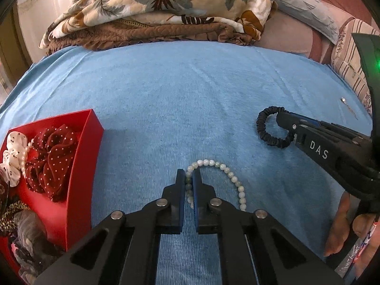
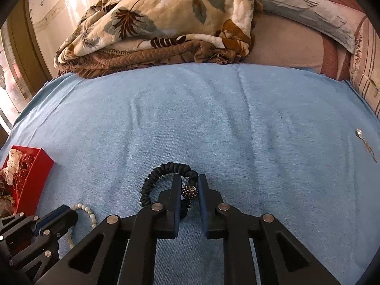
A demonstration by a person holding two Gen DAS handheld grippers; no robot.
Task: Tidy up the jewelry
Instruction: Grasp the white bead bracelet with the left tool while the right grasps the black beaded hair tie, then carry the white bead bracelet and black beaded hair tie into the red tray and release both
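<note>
The left gripper (image 1: pixel 188 178) pinches the bead bracelet (image 1: pixel 219 180) on the blue towel (image 1: pixel 190 99), nearer the red box (image 1: pixel 80 166) than the right gripper (image 2: pixel 188 185), which pinches the black hair tie (image 2: pixel 163 173).

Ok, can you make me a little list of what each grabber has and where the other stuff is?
left gripper: shut on pale bead bracelet
right gripper: shut on black ruffled hair tie, at its sparkly bead
red open box: left, holds polka-dot scrunchies
silver earring: far right on blue towel
</note>
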